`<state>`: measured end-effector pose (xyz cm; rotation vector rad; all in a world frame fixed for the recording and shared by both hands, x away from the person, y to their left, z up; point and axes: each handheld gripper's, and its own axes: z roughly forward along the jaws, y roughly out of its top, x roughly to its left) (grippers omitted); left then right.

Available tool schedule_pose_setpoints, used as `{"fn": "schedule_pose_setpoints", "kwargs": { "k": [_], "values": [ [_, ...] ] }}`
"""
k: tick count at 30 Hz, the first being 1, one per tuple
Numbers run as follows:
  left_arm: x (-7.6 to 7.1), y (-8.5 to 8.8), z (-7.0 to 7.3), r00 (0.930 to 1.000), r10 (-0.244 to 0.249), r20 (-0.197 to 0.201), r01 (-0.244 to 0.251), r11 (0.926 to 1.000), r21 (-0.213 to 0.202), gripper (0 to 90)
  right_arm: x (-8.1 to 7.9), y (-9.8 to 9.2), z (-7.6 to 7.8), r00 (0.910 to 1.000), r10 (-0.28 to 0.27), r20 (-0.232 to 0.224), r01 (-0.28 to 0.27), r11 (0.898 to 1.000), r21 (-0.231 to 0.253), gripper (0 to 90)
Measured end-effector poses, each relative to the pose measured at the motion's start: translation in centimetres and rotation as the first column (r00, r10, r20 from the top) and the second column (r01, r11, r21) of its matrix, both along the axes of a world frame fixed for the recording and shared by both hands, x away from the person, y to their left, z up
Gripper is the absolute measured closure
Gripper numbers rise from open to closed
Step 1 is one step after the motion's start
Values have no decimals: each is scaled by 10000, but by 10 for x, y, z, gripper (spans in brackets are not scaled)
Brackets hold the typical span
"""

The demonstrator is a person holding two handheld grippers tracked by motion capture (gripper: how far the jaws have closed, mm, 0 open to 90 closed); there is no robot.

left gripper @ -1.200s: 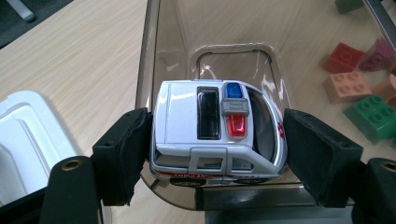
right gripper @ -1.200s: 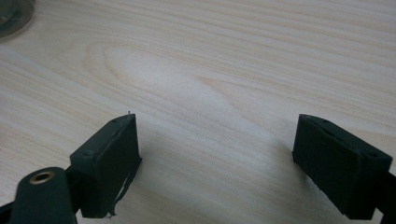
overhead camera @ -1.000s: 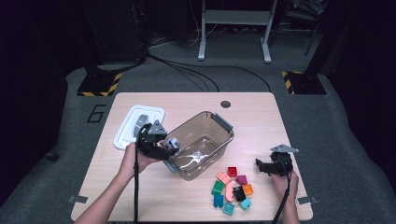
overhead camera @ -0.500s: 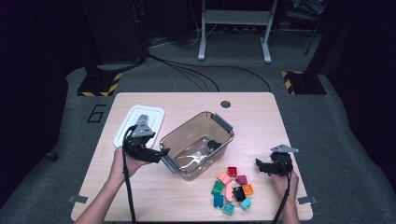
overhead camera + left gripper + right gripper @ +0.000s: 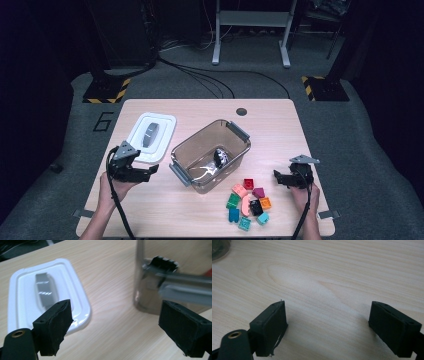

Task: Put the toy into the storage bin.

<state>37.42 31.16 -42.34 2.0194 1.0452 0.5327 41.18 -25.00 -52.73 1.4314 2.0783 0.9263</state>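
A clear plastic tub [image 5: 199, 140] with grey latches stands mid-table, and a small black object [image 5: 220, 156] lies inside it. Its white lid [image 5: 150, 136] rests flat to the left. My left gripper [image 5: 153, 169] hovers low between lid and tub. Its jaws have just been opening, and there is only bare table between them. In the left gripper view [image 5: 116, 327] the lid [image 5: 37, 297] is ahead on the left and the tub's corner latch [image 5: 162, 263] on the right. My right gripper [image 5: 276, 176] is open over bare wood [image 5: 329, 325], to the right of several coloured bricks [image 5: 247, 200].
The wooden table [image 5: 270, 125] stands on dark carpet. A round grommet hole [image 5: 241, 111] sits near the far edge. The tub's edge [image 5: 218, 248] shows in the right gripper view's top left corner. Cables trail from both grippers toward the near edge.
My left gripper has drawn back leftward from the tub's near-left end to the spot beside the lid, and its jaws have spread wider. The right gripper has stayed put.
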Motion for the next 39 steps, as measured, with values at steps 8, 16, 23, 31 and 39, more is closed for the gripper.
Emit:
{"fn": "schedule_pose_setpoints", "kwargs": {
  "k": [8,16,23,31,39],
  "values": [
    [-3,28,-54,9886,1285,-788,-1308,9911,-249,97,0,0,0,10000,-14,-3,14,10000,-2,138],
    [-4,43,-89,9776,1976,-728,-1996,9797,-207,96,-1,0,0,10000,11,-1,-11,10000,-30,138],
    [0,45,-106,9761,1960,-944,-1957,9806,122,90,-2,3,0,9998,-183,-30,183,9998,-29,98],
    [2,43,-107,9775,1909,-897,-1875,9812,449,73,-3,5,-2,9992,-281,-284,276,9994,-184,0],
    [3,42,-107,9783,1859,-916,-1824,9822,456,74,-10,5,0,9969,-649,-442,639,9977,-237,0]
  ]
}}
